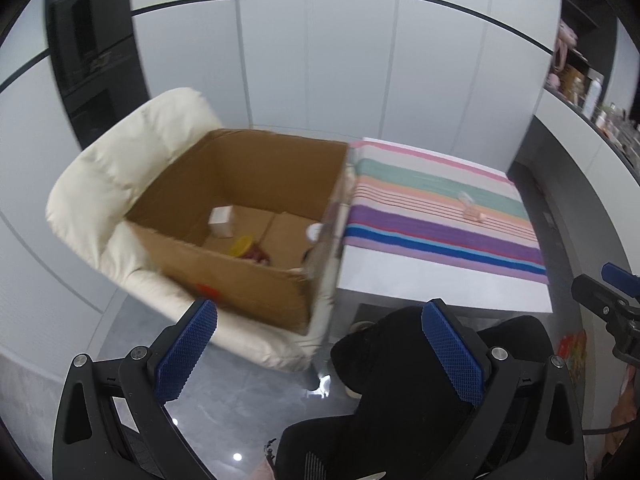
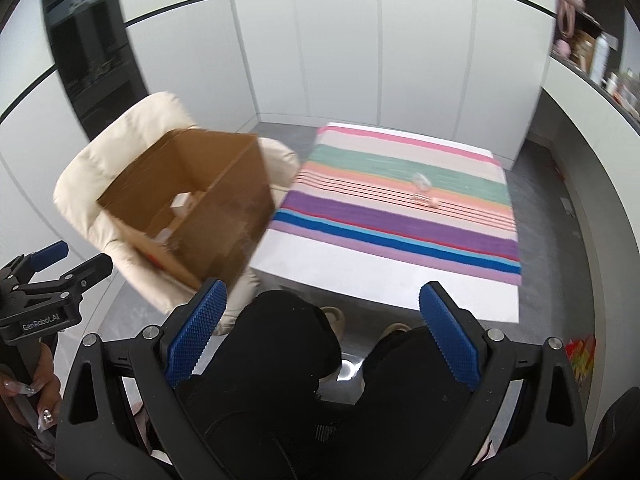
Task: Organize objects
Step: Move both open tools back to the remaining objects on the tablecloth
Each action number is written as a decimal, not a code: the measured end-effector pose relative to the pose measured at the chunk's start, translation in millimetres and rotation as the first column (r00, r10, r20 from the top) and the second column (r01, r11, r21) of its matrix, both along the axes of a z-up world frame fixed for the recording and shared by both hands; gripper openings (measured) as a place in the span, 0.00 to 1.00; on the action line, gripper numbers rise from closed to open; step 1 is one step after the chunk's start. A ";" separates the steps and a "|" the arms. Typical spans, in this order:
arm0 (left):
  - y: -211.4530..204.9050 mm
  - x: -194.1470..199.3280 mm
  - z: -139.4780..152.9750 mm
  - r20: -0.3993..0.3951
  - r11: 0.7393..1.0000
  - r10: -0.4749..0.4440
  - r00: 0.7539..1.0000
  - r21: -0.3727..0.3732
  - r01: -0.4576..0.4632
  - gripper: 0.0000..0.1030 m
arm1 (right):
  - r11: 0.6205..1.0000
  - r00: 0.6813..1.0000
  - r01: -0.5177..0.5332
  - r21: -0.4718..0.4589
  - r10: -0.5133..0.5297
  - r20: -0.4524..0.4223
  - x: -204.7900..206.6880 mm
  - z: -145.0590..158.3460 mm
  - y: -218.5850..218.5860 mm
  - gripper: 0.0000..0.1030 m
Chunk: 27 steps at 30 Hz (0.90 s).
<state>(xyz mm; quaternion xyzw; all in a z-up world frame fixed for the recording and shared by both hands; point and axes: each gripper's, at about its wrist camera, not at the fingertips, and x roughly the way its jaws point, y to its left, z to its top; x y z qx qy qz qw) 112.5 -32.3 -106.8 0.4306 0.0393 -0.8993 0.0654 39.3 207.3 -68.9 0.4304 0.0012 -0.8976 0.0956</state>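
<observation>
An open cardboard box [image 1: 256, 216] [image 2: 192, 208] rests on a cream armchair [image 1: 120, 168] [image 2: 116, 152]. Inside lie a small white box [image 1: 221, 220], a yellow-lidded item [image 1: 242, 246] and a white round thing [image 1: 314, 232]. On the striped cloth [image 1: 440, 216] [image 2: 400, 208] covering the low white table sits a small pinkish object [image 1: 472, 210] [image 2: 426, 198] with a clear part. My left gripper [image 1: 320, 320] is open and held above the floor near the chair. My right gripper [image 2: 322, 300] is open above the person's knees, holding nothing.
The person's black-trousered legs [image 2: 288, 344] and shoes are under both grippers. A shelf with bottles [image 1: 592, 96] runs along the right wall. A colourful item [image 2: 580, 356] lies on the floor at right. White cabinet doors stand behind the table.
</observation>
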 end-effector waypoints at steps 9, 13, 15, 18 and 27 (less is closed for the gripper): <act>45.0 -30.6 -6.0 0.013 0.993 -0.115 0.993 0.026 0.115 1.00 | 0.989 0.989 0.148 -0.014 -0.148 0.012 -1.3 -9.0 64.8 0.96; 62.5 -43.3 -8.9 0.016 0.988 -0.152 0.988 0.027 0.152 1.00 | 0.980 0.980 0.201 -0.002 -0.201 0.012 2.2 -13.7 86.6 0.96; 68.9 -47.6 -10.5 0.021 0.986 -0.166 0.986 0.027 0.165 1.00 | 0.975 0.975 0.224 0.002 -0.224 0.015 2.9 -17.2 98.1 0.96; 80.1 -58.6 -16.2 0.041 0.981 -0.194 0.980 0.033 0.193 1.00 | 0.969 0.969 0.248 0.002 -0.248 0.023 0.1 -21.6 111.3 0.96; 110.0 -113.6 -35.9 0.102 0.977 -0.208 0.973 0.061 0.203 1.00 | 0.947 0.947 0.320 0.018 -0.320 0.021 -26.3 -36.8 148.2 0.96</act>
